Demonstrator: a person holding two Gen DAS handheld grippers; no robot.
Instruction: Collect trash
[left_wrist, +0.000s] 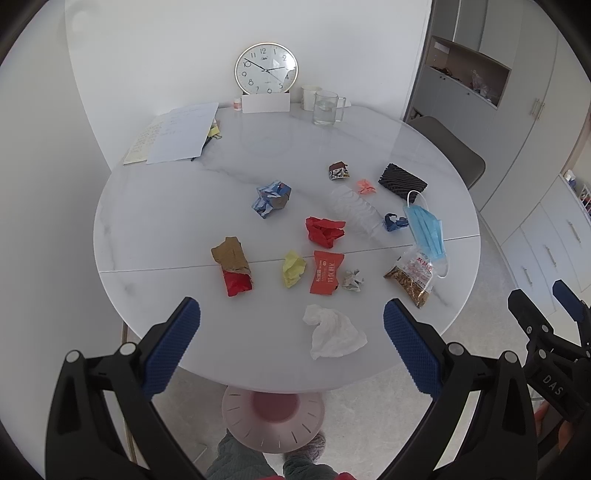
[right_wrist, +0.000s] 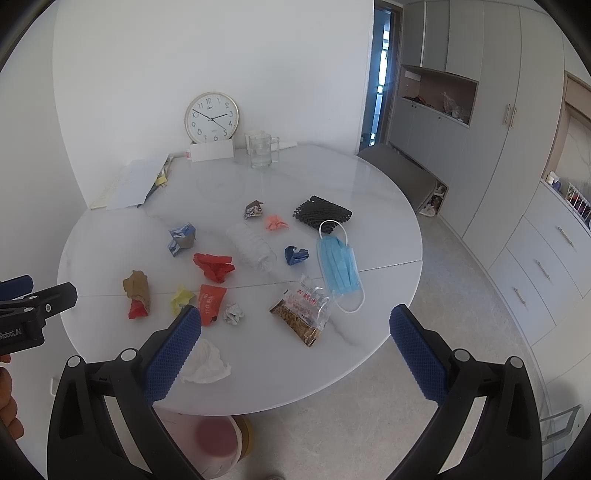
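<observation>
- Round white bench (left_wrist: 155, 229) against a wall, strewn with trash: white tissue (left_wrist: 332, 332) nearest, blue mask (left_wrist: 424, 229) at right.
- Doorway (right_wrist: 380, 74) only in right view.
- Left tool (left_wrist: 291, 328) and right tool (right_wrist: 295, 332) both spread wide, grasping nothing, level above near edge.

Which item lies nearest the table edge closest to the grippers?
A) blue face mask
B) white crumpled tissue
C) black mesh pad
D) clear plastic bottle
B: the white crumpled tissue lies nearest the round table's near edge, between the left gripper's open fingers.
</observation>
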